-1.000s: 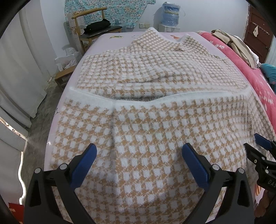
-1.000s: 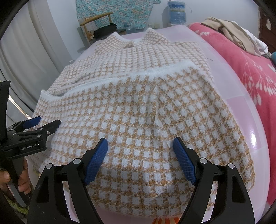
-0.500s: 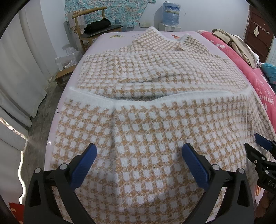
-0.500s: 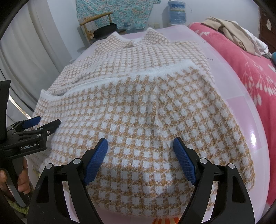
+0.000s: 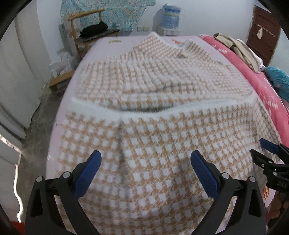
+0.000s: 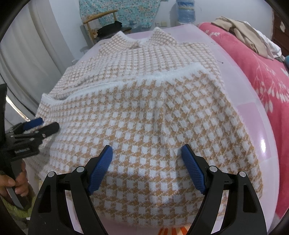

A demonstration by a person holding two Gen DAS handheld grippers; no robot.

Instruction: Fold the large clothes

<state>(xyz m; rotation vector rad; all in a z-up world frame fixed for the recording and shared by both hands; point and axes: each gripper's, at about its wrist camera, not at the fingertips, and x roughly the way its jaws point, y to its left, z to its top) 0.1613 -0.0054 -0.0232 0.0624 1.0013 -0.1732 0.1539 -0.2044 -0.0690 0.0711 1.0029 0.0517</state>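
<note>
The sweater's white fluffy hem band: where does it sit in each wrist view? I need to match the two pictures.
Left wrist view: the white hem band runs across the middle, sagging at centre.
Right wrist view: the same band slants from lower left up to the right, above centre.
Shared landmark: the wooden chair at upper left behind the sweater's collar.

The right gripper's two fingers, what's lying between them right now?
In the right wrist view, the right gripper stands open, and only the folded checked sweater lies between its fingers, spread on the pink table. Nothing else is there.
</note>
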